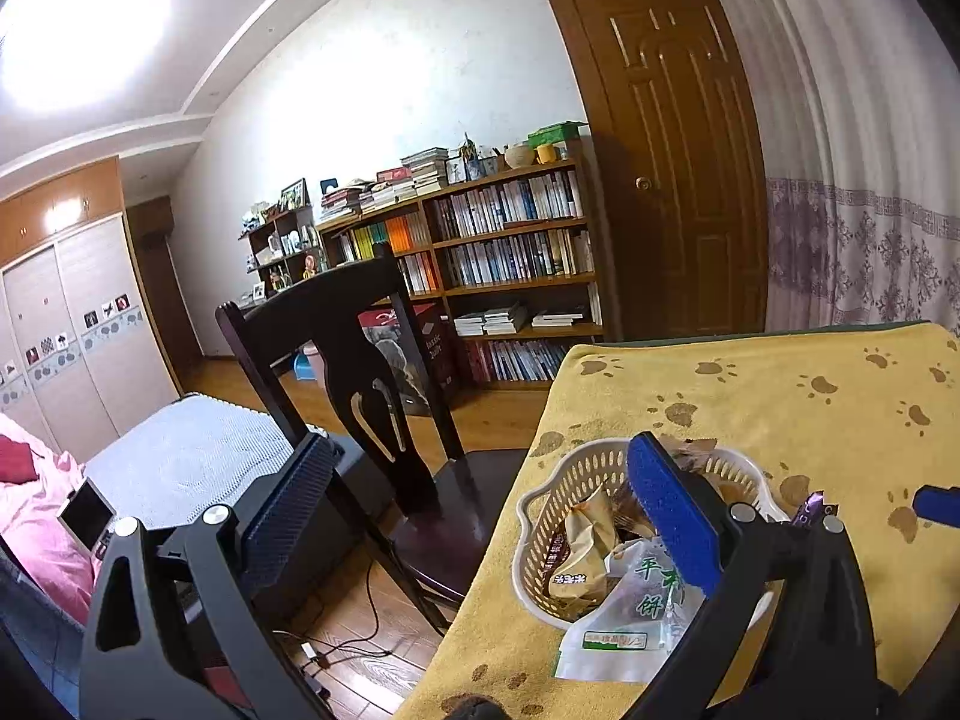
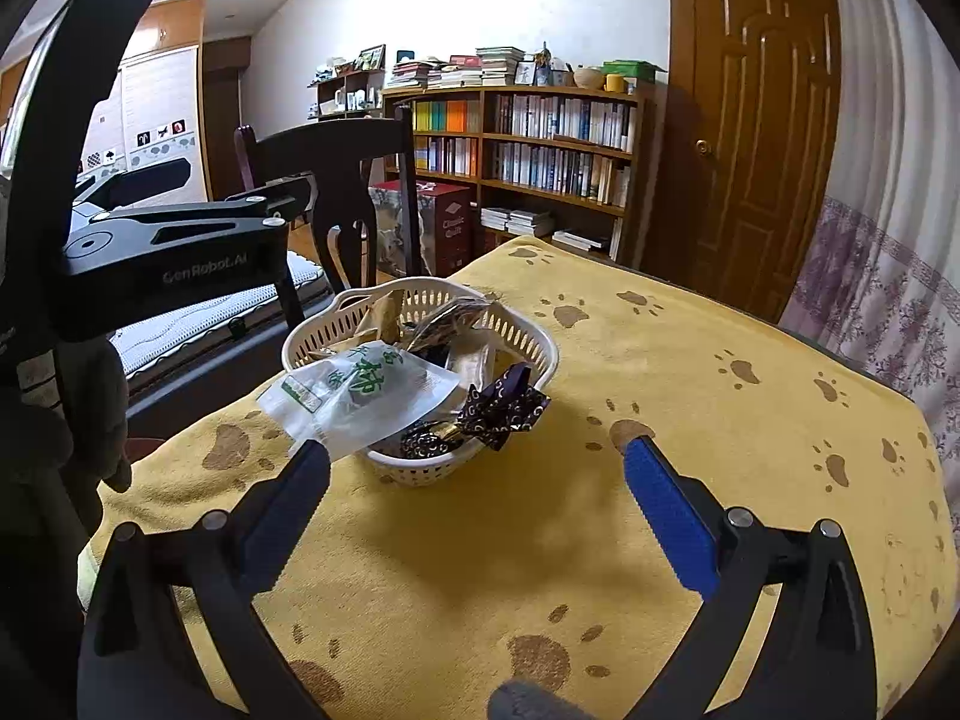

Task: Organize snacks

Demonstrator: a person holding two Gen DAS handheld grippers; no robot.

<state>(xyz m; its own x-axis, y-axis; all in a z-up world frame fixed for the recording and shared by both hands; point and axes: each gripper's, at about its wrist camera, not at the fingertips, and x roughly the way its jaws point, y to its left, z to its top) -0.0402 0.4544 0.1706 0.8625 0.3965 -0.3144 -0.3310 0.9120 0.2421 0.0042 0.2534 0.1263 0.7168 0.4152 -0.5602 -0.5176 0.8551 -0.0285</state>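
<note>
Only your right view shows the purple candy [image 2: 501, 408] on the basket [image 2: 543, 339] rim; both your claws, left [image 1: 480, 516] and right [image 2: 474, 474], gape empty.

The left gripper [image 1: 486, 492] hangs wide apart over a white basket [image 1: 540, 495] holding snack packets [image 1: 636, 606].
</note>
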